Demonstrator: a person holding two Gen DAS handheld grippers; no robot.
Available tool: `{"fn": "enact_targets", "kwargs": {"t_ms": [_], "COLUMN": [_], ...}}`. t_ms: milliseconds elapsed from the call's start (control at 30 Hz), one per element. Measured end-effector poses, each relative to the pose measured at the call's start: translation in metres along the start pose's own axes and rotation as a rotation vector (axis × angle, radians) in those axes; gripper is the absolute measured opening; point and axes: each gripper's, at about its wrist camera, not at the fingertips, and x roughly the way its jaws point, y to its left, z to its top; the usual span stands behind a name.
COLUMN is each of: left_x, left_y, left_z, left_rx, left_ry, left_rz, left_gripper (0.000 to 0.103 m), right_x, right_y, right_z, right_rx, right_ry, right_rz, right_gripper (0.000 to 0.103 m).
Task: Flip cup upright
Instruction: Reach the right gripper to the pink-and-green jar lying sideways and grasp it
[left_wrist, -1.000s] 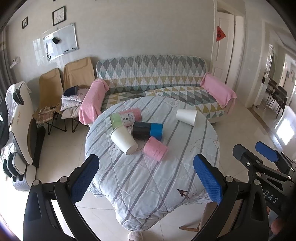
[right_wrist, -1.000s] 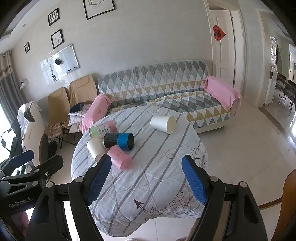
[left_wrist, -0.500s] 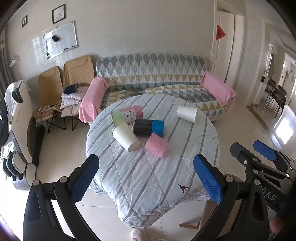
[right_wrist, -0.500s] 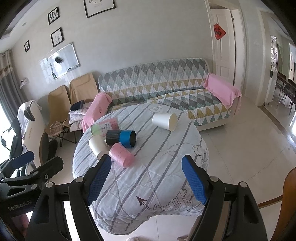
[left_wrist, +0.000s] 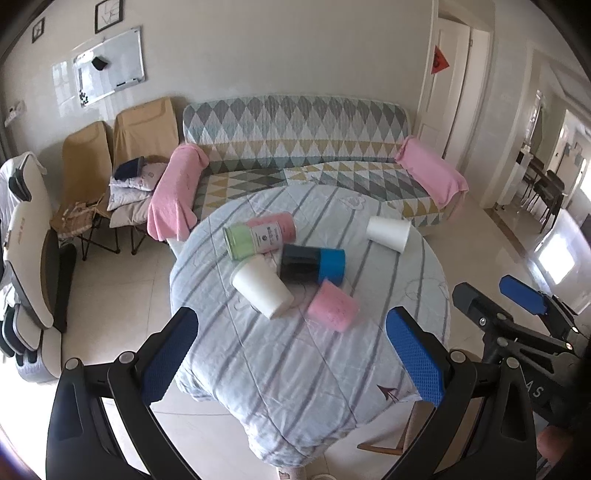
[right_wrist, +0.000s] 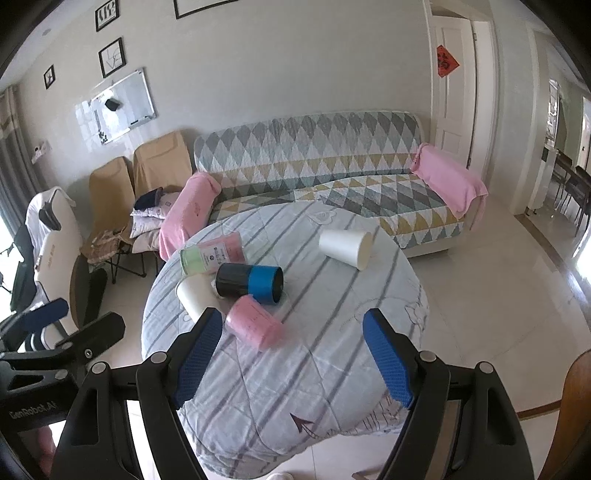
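Note:
Several cups lie on their sides on a round table with a striped cloth (left_wrist: 295, 369) (right_wrist: 295, 387). A white cup (left_wrist: 388, 233) (right_wrist: 345, 243) lies alone at the far right. A cluster holds a green-and-pink cup (left_wrist: 258, 236) (right_wrist: 212, 256), a black-and-blue cup (left_wrist: 312, 264) (right_wrist: 249, 282), a white cup (left_wrist: 262, 286) (right_wrist: 194, 295) and a pink cup (left_wrist: 332, 310) (right_wrist: 253, 325). My left gripper (left_wrist: 291, 363) and right gripper (right_wrist: 291, 358) are open and empty, held above the table's near edge.
A patterned sofa (left_wrist: 295, 147) with pink towels stands behind the table. Folding chairs (left_wrist: 122, 155) with clothes stand at the left. A wooden chair (right_wrist: 569, 424) is at the near right. Tiled floor surrounds the table.
Both grippers have drawn back and up a little, so the table looks slightly farther and lower in view. The cups have not moved. Both grippers stay open.

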Motion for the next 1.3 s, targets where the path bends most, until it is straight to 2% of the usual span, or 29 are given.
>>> {"fn": "enact_targets", "kwargs": {"t_ms": [267, 433, 600, 767, 1000, 1167, 1300], "left_x": [0.018, 0.036, 0.054, 0.086, 0.131, 0.145, 0.153], "left_y": [0.027, 0.040, 0.049, 0.052, 0.045, 0.042, 0.049], "left_z": [0.034, 0.044, 0.052, 0.064, 0.074, 0.070, 0.066], "left_rx": [-0.032, -0.070, -0.098, -0.182, -0.374, -0.438, -0.498], "left_ry": [0.031, 0.071, 0.090, 0.113, 0.163, 0.202, 0.224], "left_rz": [-0.021, -0.017, 0.036, 0.119, 0.234, 0.307, 0.333], "left_gripper": [0.103, 0.103, 0.103, 0.103, 0.103, 0.103, 0.103], "right_x": [0.020, 0.040, 0.071, 0.114, 0.188, 0.229, 0.260], "right_y": [0.019, 0.027, 0.031, 0.032, 0.054, 0.079, 0.104], "right_z": [0.022, 0.039, 0.053, 0.075, 0.103, 0.113, 0.112], "right_rx": [-0.046, -0.128, -0.212, -0.280, -0.624, -0.835, -1.017], "right_ry": [0.026, 0.075, 0.133, 0.174, 0.265, 0.319, 0.363], "right_rz": [-0.001, 0.026, 0.084, 0.184, 0.390, 0.513, 0.563], "right_gripper": [0.080, 0.080, 0.080, 0.080, 0.080, 0.080, 0.080]}}
